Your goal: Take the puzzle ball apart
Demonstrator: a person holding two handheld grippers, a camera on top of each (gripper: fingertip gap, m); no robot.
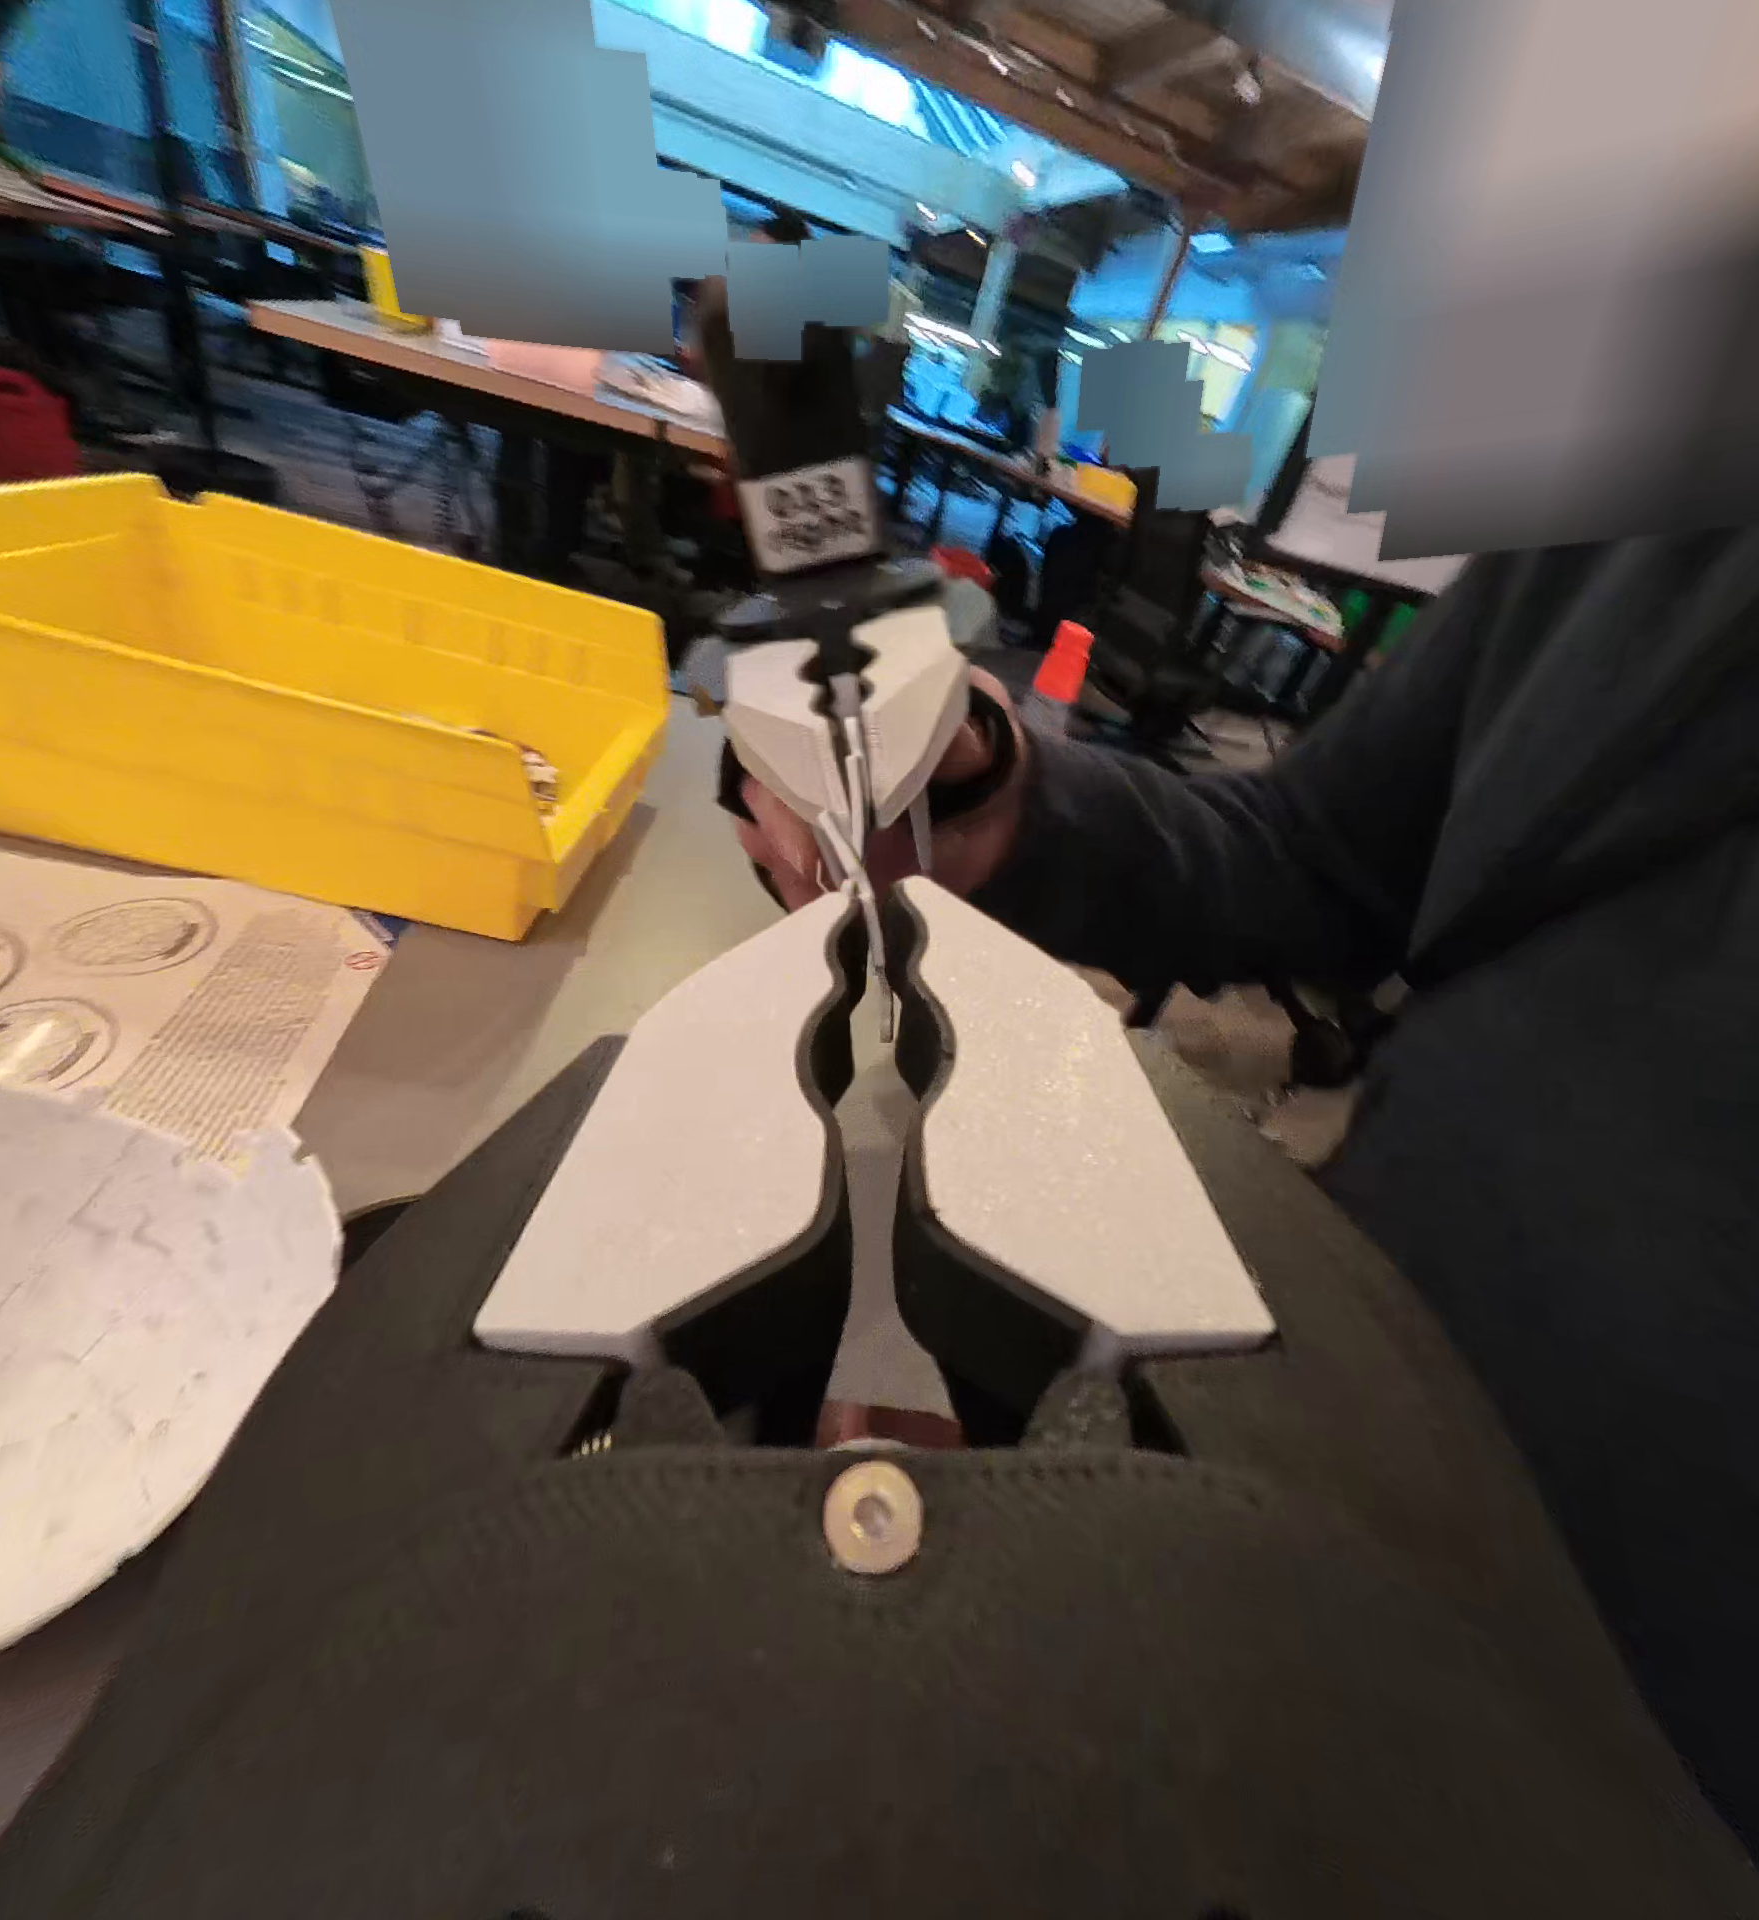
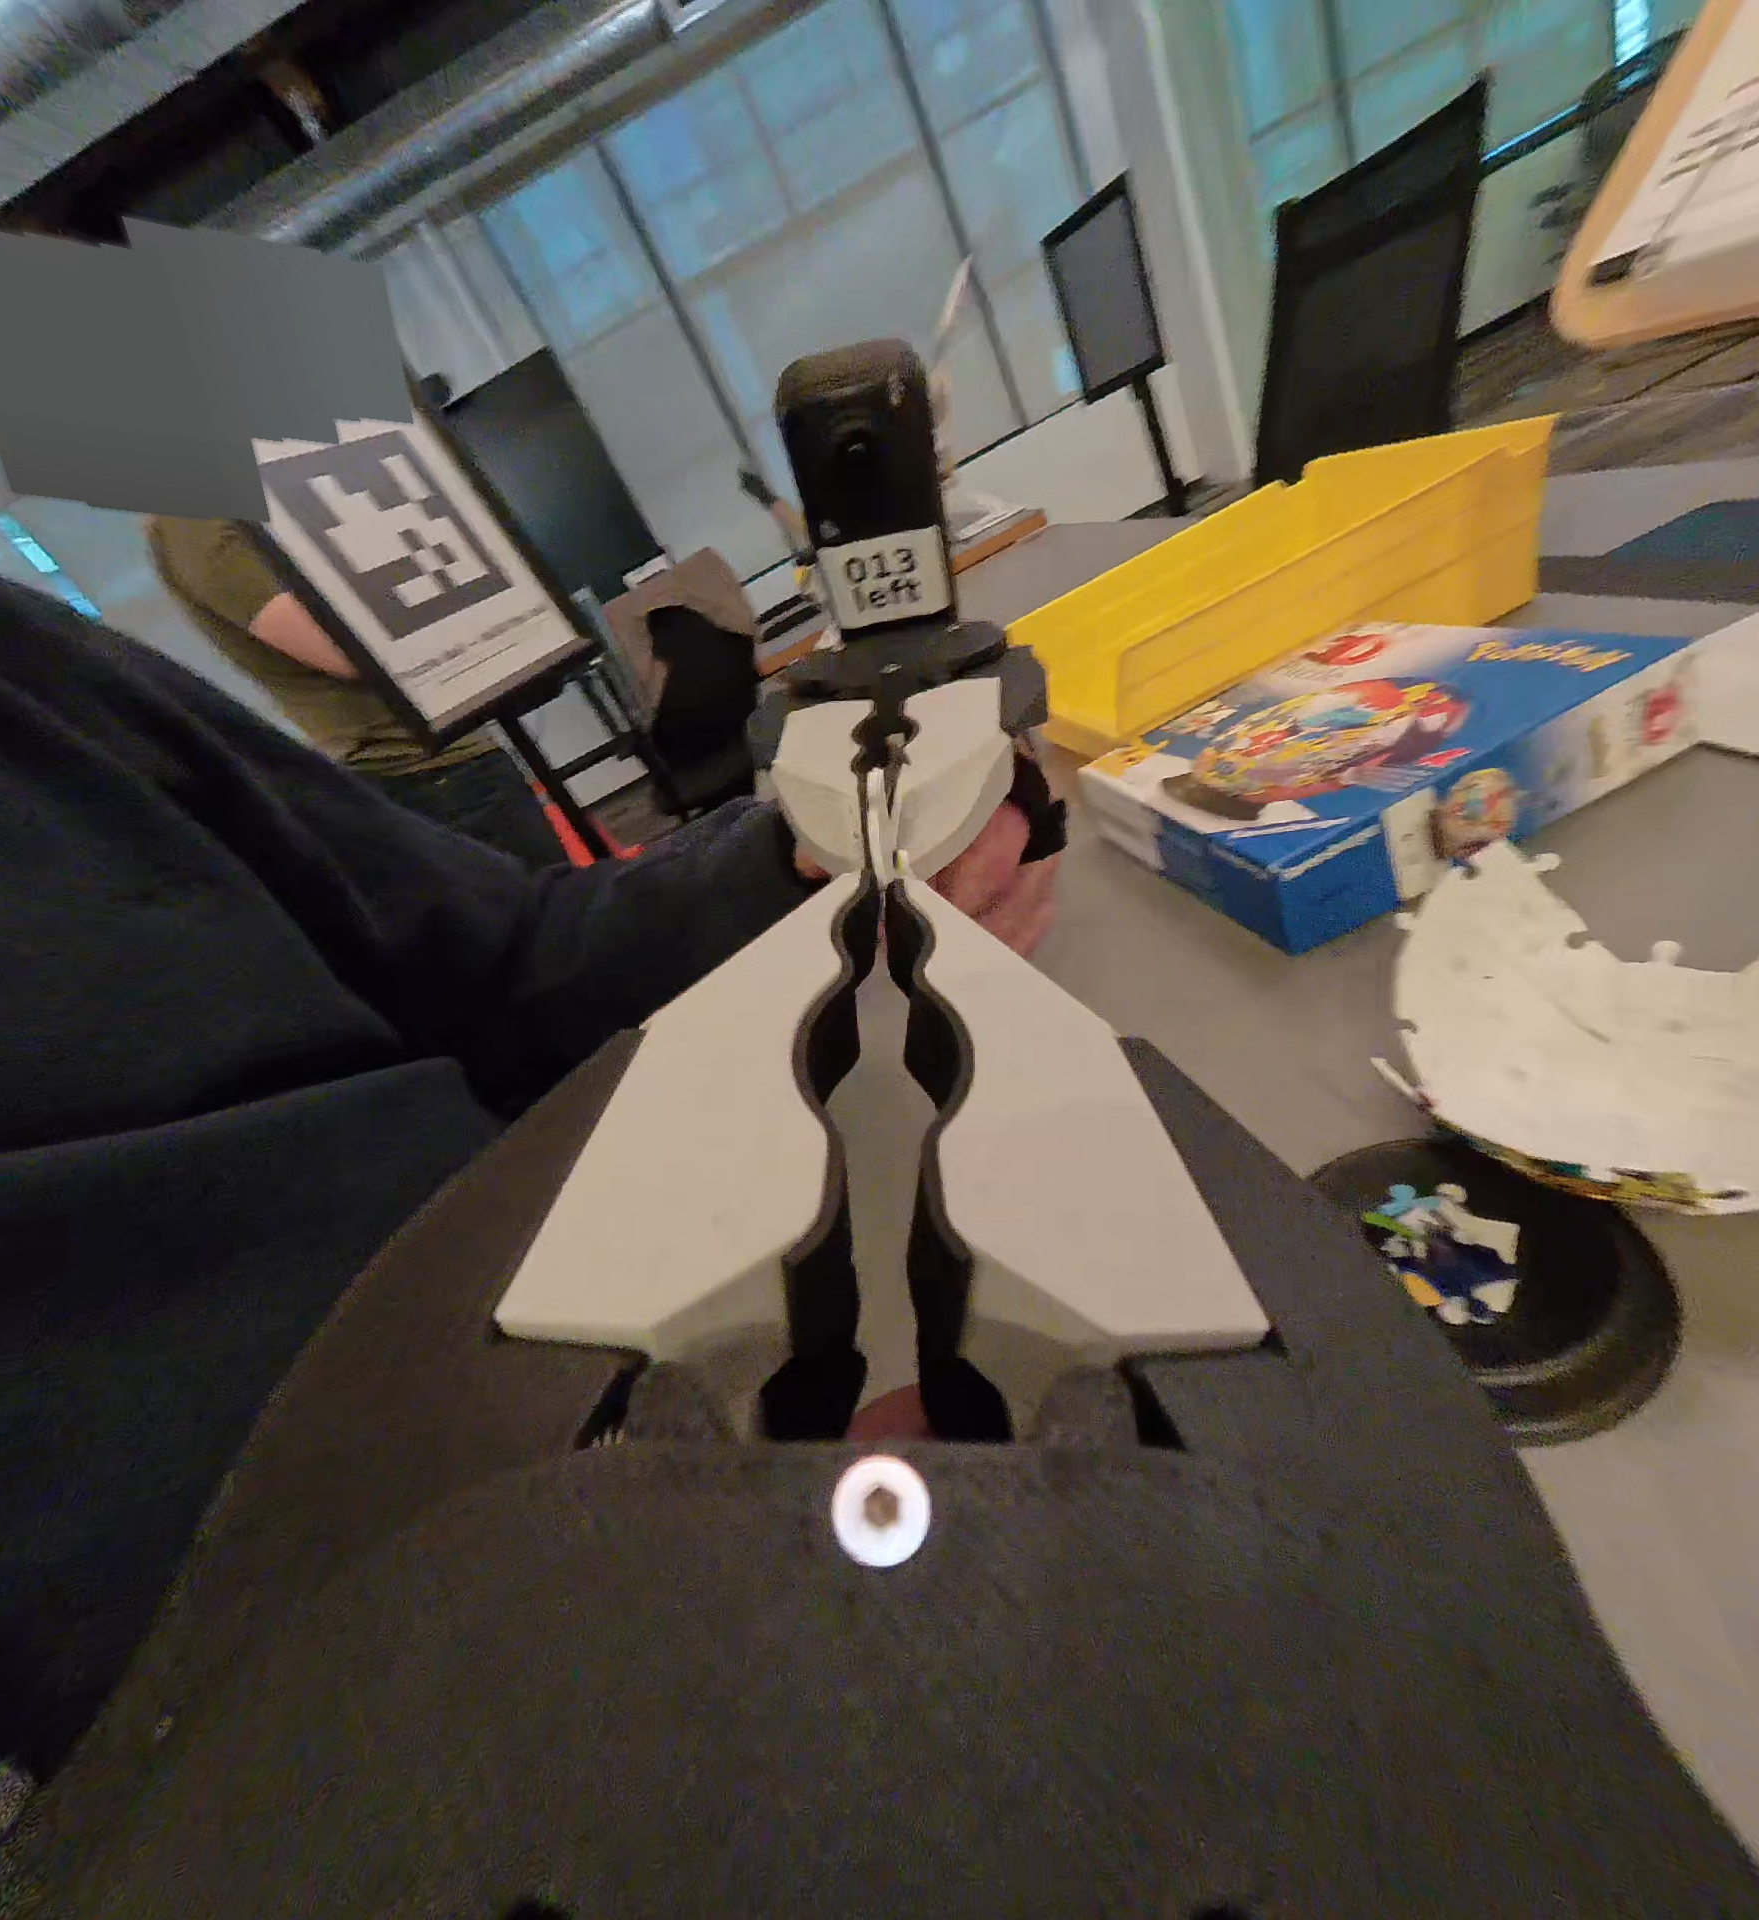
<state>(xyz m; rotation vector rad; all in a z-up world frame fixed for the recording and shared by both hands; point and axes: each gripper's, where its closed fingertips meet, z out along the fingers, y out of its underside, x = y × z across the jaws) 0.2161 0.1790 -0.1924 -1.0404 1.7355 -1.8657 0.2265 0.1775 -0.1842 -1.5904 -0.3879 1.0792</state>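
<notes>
My two grippers face each other tip to tip above the table, and each is shut on one end of a thin strip of white puzzle pieces (image 1: 839,847) seen edge-on. In the left wrist view my left gripper (image 1: 875,902) fills the foreground and the right gripper (image 1: 854,800) is opposite. In the right wrist view my right gripper (image 2: 880,889) is near, the left gripper (image 2: 887,821) is opposite, and the strip (image 2: 877,829) runs between them. The remaining puzzle ball, an open half shell with a white inside (image 1: 75,1299) (image 2: 1623,1039), rests on a black round stand (image 2: 1540,1309).
A yellow bin (image 1: 283,675) (image 2: 1322,582) stands behind the shell. The blue puzzle box (image 2: 1374,769) lies beside it. A printed sheet (image 1: 179,997) lies on the grey table (image 1: 501,997). Loose coloured pieces (image 2: 1446,1247) lie in the stand. The person's dark sleeve (image 1: 1218,831) reaches across. Less than 4 cm separates the two grippers' tips.
</notes>
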